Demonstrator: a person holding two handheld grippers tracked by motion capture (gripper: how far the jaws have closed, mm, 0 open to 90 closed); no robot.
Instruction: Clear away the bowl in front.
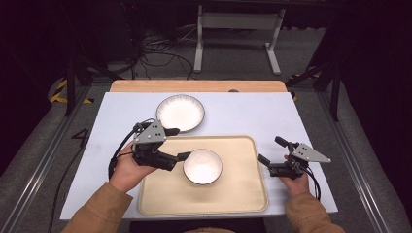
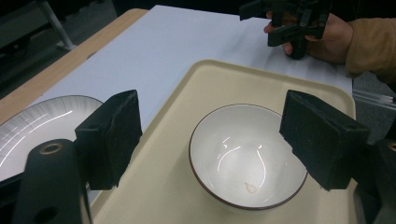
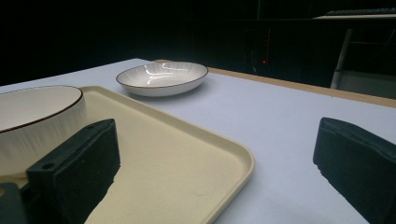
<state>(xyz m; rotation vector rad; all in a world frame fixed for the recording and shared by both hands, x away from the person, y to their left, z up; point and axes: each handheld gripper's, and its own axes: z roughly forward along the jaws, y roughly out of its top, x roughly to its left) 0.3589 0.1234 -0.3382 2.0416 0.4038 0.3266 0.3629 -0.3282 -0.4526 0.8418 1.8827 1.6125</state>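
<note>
- Fingers (image 2: 109,140) of the left gripper (image 1: 176,143) stand wide apart with nothing pressed between their black pads; a white bowl (image 1: 202,166) with a thin dark rim sits just ahead of them, its rim close to the nearer fingertip but not gripped
- Seen along those fingers in the left gripper view, the bowl (image 2: 247,156) lies in the gap between the two pads, slightly beyond and below them, upright, with a small pale mark on its inner bottom
- Beneath the bowl and under the left fingers is a beige tray (image 1: 243,194), and the bowl rests near the tray's middle
- Beyond the left fingers, off the tray on the pale blue table (image 1: 257,114), sits a shallow white plate (image 1: 180,113) with a ribbed inner face; it is just beside the tray's far edge
- Left hand (image 1: 127,170) grips the tool from behind, its sleeve tan
- Fingers (image 3: 74,172) of the right gripper (image 1: 269,151) also stand well apart and hold nothing; they hover at the tray's right edge, one pad over the tray (image 3: 187,158), the other over bare table (image 3: 280,121)
- Ahead and to the left of the right fingers the bowl (image 3: 37,121) stands on the tray, well apart from them; the plate (image 3: 162,77) lies farther off on the table
- Right hand (image 1: 295,180) holds its tool near the table's right side
</note>
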